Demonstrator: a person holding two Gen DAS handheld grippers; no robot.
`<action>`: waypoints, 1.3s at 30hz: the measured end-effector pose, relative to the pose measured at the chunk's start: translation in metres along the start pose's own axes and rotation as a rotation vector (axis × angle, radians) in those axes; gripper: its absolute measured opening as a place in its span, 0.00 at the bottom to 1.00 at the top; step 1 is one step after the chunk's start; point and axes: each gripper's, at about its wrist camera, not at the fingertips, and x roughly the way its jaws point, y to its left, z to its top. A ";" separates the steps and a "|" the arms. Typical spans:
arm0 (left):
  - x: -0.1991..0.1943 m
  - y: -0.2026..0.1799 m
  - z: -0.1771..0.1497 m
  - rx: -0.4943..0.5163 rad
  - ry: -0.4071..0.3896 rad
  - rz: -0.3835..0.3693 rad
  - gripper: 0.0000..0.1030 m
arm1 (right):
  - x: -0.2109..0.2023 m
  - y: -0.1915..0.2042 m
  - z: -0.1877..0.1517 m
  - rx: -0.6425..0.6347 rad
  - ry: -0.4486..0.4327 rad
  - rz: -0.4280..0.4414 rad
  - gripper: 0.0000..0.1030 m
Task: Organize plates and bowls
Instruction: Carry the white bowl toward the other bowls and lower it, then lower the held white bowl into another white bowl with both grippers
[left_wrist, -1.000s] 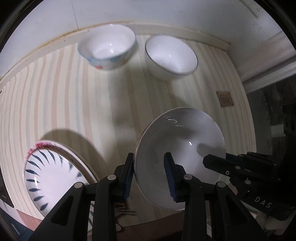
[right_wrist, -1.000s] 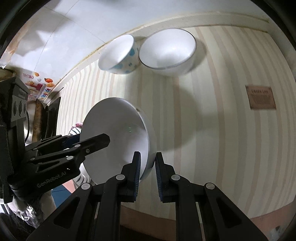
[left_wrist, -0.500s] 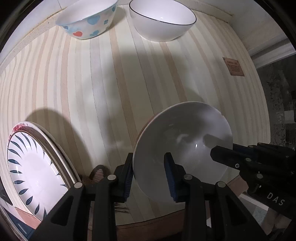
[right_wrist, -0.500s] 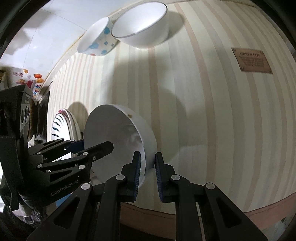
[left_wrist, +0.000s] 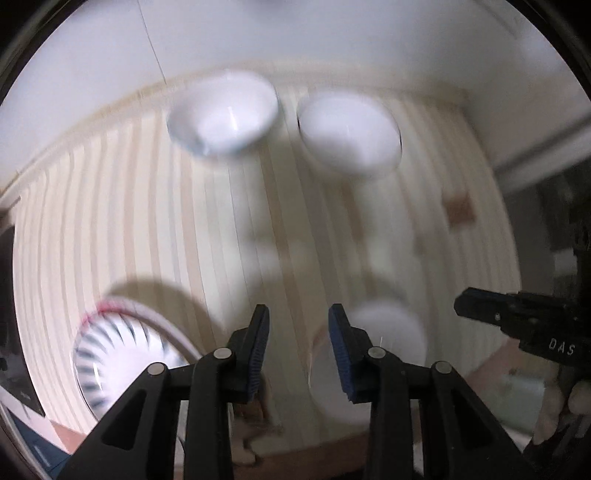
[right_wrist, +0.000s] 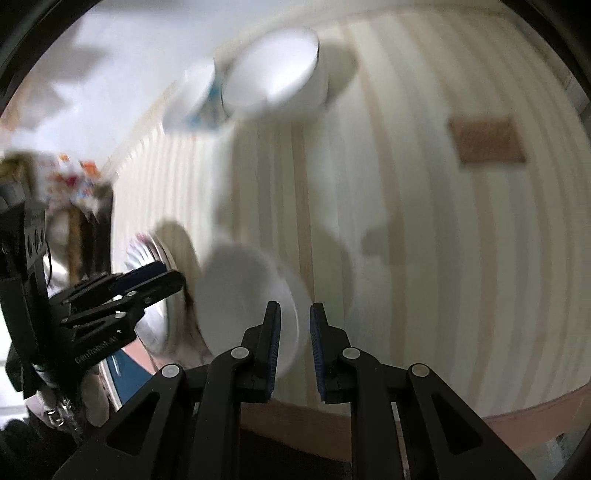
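Note:
Both views are blurred by motion. A plain white bowl (left_wrist: 373, 365) (right_wrist: 240, 295) sits low on the striped tablecloth (left_wrist: 207, 229) near the front edge. My left gripper (left_wrist: 297, 321) (right_wrist: 170, 275) has opening jaws with only cloth between them; the bowl lies just right of its right finger. My right gripper (right_wrist: 295, 317) (left_wrist: 465, 304) also has opening jaws. The bowl's right rim shows between them, with a strip of cloth between the rim and the right pad. A blue-patterned plate (left_wrist: 122, 354) (right_wrist: 153, 325) lies left of the bowl.
Two more bowls stand at the back by the wall: one with coloured spots (left_wrist: 225, 114) (right_wrist: 195, 99), one plain white (left_wrist: 349, 133) (right_wrist: 273, 74). A brown label (left_wrist: 460, 208) (right_wrist: 487, 140) is on the cloth at right. Clutter stands past the table's left edge (right_wrist: 74, 192).
The left gripper has let go of the white bowl, which now lies right of its fingers. The right gripper's tip has drawn back off the bowl's inside. Both cameras moved.

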 end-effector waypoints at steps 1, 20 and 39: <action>0.000 0.002 0.013 -0.013 -0.009 -0.003 0.34 | -0.009 0.000 0.012 0.000 -0.028 0.005 0.29; 0.097 -0.009 0.130 -0.086 0.094 -0.037 0.34 | 0.033 -0.019 0.180 0.102 -0.120 -0.015 0.41; 0.098 -0.019 0.135 -0.037 0.055 -0.003 0.22 | 0.072 -0.020 0.186 0.083 -0.092 -0.082 0.15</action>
